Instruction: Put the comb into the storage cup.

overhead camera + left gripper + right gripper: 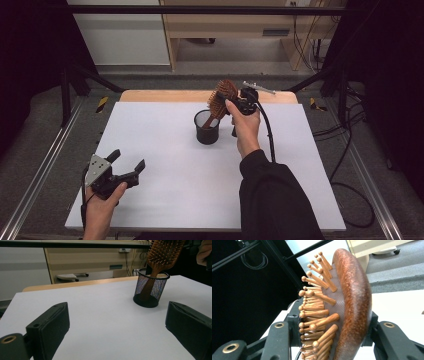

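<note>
Wooden hairbrush [223, 99], frame centre, clamped by right gripper [239, 103], handle inside mesh cup [207, 127]. Left gripper [126, 165] lower left, jaws apart, empty. Risk: the light cup may tip when released.

A white-topped table [165, 200] stands on grey floor [45, 115], with pale wooden furniture [225, 22] behind.

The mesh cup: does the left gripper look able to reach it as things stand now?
Probably yes. The left gripper is open, with bare white table between it and the mesh cup. The hairbrush standing in the cup, clamped by the right gripper, blocks only the far side.
</note>
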